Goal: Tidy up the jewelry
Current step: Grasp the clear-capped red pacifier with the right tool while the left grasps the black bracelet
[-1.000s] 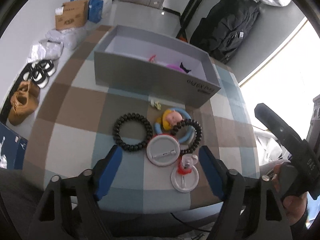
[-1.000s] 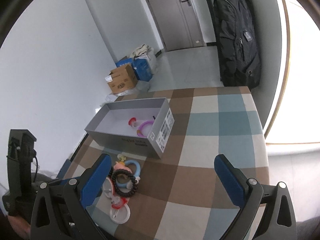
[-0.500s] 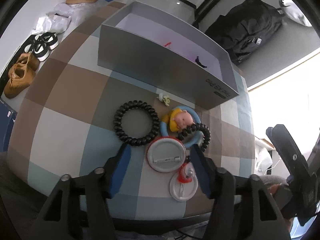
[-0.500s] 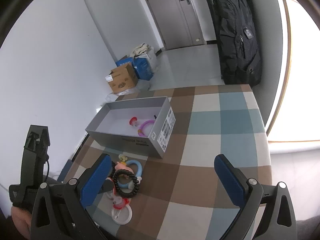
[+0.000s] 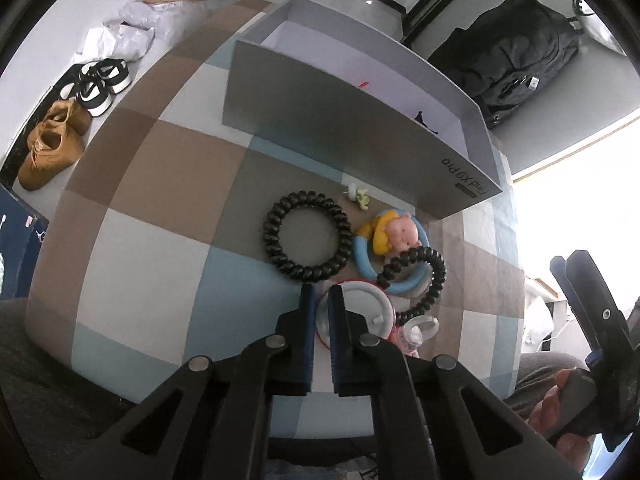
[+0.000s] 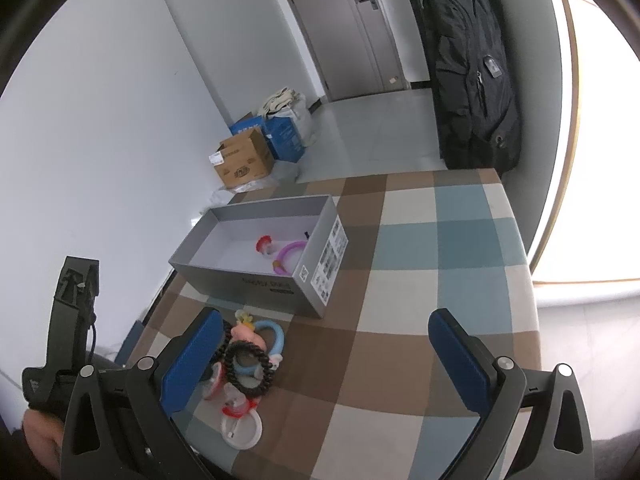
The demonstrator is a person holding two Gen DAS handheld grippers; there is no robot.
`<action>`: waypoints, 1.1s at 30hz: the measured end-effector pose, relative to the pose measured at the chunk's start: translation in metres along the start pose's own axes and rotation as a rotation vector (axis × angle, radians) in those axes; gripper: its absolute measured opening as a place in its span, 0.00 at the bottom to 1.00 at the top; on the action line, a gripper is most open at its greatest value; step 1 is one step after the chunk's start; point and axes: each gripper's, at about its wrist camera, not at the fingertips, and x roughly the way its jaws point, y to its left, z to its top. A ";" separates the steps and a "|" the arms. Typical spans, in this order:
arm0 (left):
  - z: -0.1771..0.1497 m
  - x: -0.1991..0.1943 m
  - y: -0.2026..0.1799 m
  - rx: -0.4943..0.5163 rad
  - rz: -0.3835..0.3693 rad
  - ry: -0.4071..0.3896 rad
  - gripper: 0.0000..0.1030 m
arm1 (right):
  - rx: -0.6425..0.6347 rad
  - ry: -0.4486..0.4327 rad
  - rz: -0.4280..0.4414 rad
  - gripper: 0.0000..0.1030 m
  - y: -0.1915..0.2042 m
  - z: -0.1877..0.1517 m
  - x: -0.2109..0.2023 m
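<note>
1. Near desk (image 5: 132, 240) front edge: L gripper (image 5: 319, 312), fingers narrow, pinching white badge (image 5: 360, 308) rim.
2. R gripper (image 6: 320, 344): fingers wide, idle.
3. Next, likely: lift badge over grey box (image 5: 340, 136) wall, drop inside.

Daylight interior, strong fisheye distortion, one overexposed side.

Both views are bright; light enters from the blown-out white window (image 6: 592, 168) on the right, losing all detail there. The checked brown, blue and white table (image 5: 152, 208) bulges; straight edges curve near the black vignetted corners. Shadows are soft. Centres are sharp.
</note>
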 end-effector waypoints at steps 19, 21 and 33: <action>0.005 -0.016 0.015 -0.047 -0.135 -0.019 0.03 | -0.105 0.247 0.171 0.73 0.048 -0.053 0.033; 0.005 -0.018 0.015 -0.037 -0.137 -0.027 0.07 | -0.110 0.264 0.162 0.65 0.052 -0.055 0.040; 0.012 -0.025 0.029 -0.033 -0.081 -0.091 0.36 | -0.135 0.254 0.119 0.16 0.063 -0.052 0.051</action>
